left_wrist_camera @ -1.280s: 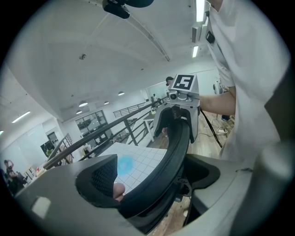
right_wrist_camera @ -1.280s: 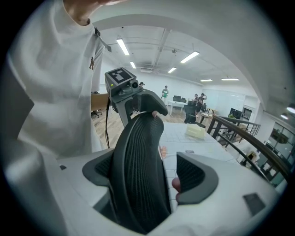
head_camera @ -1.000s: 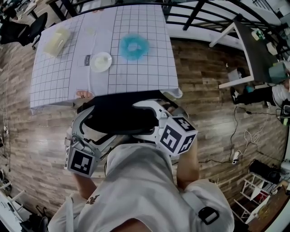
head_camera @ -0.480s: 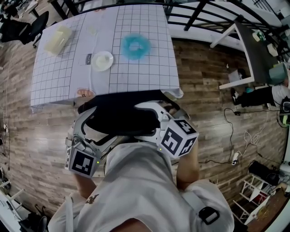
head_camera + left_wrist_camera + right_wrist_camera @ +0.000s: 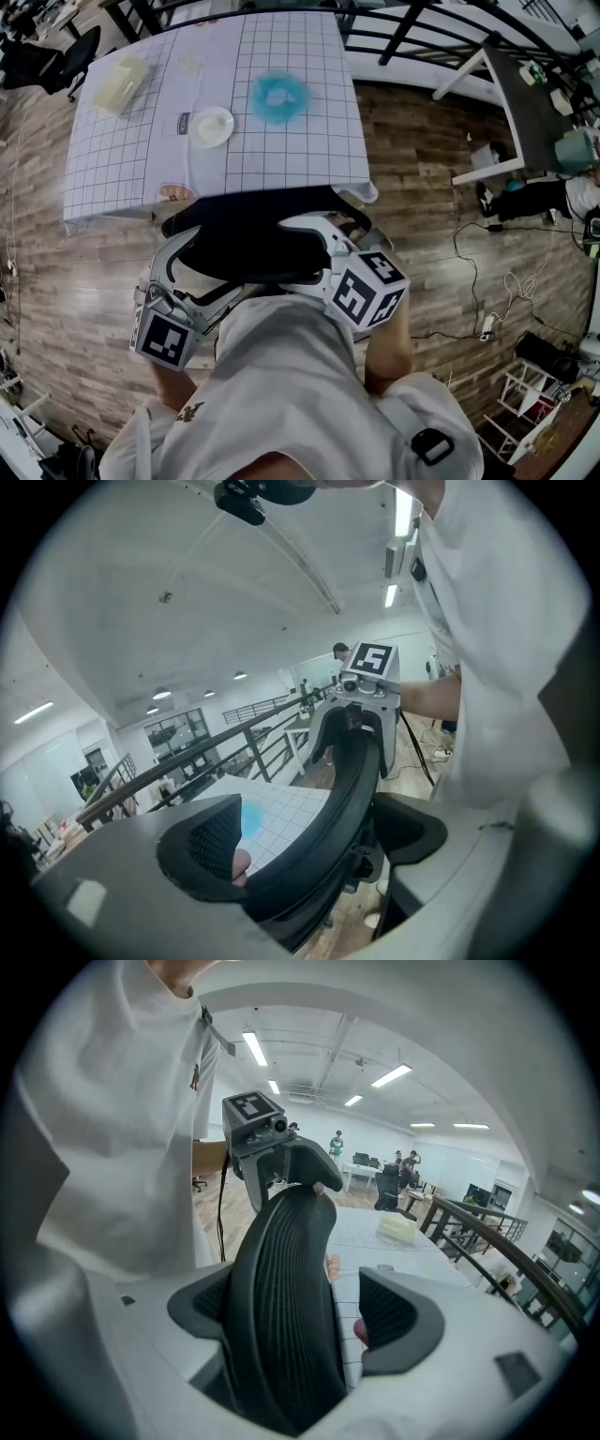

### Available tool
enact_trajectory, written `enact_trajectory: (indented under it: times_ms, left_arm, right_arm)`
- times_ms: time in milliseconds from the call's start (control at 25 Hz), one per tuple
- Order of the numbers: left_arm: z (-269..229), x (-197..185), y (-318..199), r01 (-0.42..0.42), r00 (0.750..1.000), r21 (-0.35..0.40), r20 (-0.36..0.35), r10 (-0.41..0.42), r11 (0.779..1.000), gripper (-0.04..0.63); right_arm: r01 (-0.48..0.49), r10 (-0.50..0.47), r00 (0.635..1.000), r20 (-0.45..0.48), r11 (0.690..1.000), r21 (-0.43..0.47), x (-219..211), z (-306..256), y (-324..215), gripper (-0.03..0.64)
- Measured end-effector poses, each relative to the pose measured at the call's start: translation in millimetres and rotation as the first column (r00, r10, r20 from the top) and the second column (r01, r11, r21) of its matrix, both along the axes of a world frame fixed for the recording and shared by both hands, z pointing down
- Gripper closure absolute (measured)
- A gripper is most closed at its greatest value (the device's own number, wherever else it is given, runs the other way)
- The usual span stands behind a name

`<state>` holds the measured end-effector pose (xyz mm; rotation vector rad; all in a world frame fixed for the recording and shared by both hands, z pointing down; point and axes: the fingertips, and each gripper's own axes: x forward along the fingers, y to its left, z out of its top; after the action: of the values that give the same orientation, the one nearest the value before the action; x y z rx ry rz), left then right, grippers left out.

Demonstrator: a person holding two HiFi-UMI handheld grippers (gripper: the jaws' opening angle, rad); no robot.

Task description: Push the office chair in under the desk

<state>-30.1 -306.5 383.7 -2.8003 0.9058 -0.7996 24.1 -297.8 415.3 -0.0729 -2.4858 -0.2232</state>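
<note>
My left gripper (image 5: 314, 841) and right gripper (image 5: 302, 1316) had their jaws apart, one around each end of the back of the black office chair (image 5: 248, 239). It sat mid-frame, right at the desk (image 5: 141, 150) edge.

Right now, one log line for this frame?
task: chair push | left gripper: open, astride office chair backrest | right gripper: open, astride same backrest | backrest: beside desk near edge

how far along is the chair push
Done: left claw and right claw each straddle the chair backrest, jaws apart around it. In hand: that backrest sits right by the desk edge. Left: maybe a last push; the seat is hidden, so I can't tell if it's fully under.
</note>
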Motion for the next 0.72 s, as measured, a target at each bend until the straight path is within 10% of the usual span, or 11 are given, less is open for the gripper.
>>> enact_trajectory:
  times_ms: [400,720]
  left_arm:
    - [-6.7,-2.2,2.1,0.005,1.0,-0.004,-0.029,-0.005,1.0,0.158]
    - [-36.4,-7.4,7.3,0.027,0.972,-0.004,-0.232,-0.027,1.0,0.271]
  right_arm:
    - [0.002,-0.002,1.0,0.014,1.0,0.011,1.7,-1.3,2.0,0.233]
    - [-0.003,0.004,0.996,0.088,1.0,-0.006,7.1,-17.4,5.5,0.245]
